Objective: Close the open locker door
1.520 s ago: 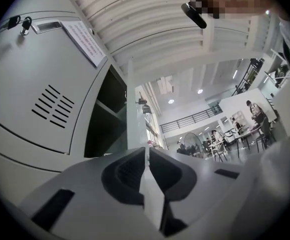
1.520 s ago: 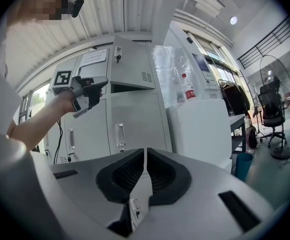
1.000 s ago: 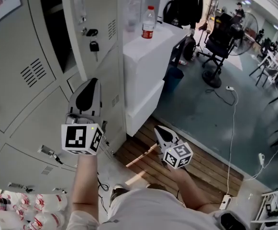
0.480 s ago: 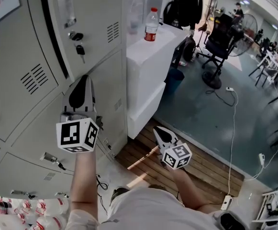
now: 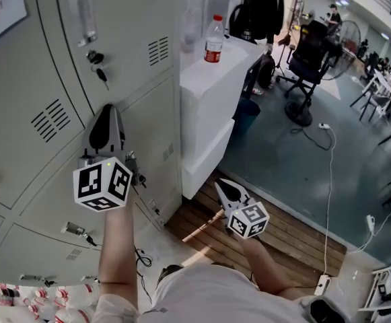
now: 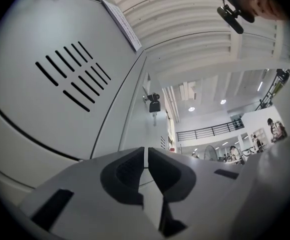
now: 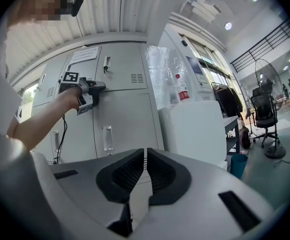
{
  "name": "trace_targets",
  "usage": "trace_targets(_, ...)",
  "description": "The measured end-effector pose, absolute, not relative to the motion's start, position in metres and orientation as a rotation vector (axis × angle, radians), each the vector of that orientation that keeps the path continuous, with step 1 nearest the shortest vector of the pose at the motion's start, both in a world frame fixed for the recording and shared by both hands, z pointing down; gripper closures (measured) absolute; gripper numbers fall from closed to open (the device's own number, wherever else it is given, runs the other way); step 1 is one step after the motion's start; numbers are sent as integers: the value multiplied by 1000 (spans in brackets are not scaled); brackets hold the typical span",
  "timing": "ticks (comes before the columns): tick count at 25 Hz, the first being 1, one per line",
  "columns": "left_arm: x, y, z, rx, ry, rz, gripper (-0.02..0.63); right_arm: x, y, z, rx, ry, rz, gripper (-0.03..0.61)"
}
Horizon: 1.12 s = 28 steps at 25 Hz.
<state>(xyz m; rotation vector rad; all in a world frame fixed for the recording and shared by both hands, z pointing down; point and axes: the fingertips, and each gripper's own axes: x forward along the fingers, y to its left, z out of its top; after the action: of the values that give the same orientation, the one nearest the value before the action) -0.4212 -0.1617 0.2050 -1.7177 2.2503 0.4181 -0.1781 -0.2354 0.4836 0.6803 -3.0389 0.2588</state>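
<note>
With its jaws pressed together and nothing between them, the left gripper (image 5: 105, 113) points at the lower edge of the upper locker door (image 5: 131, 19). That door appears flush with the adjacent doors, a key (image 5: 101, 75) hanging in its lock. The right gripper (image 5: 223, 186), jaws likewise together and empty, is held well apart above the wooden platform (image 5: 293, 234).

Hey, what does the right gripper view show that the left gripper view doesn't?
Only the right gripper view: the left gripper at a locker door, a water bottle on a white cabinet, an office chair and a blue bin. Only the left gripper view: a hanging black key, seen clearly, and vent slots close up. Both: grey lockers, a balcony railing, and each gripper's own jaws shut on nothing.
</note>
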Motion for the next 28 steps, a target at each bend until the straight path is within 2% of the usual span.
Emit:
trace_targets(15, -414, -171, 209, -1772, 2222, 408, 603, -178, -233, 485, 679, -3037, 270, 551)
trace_targets(23, -354, -202, 251, -1955, 2093, 152, 603, -154, -233, 491, 721, -3021, 287, 551)
trace_targets(28, -318, -222, 295, -2105, 2058, 105, 603, -128, -233, 500, 782, -2995, 308, 551)
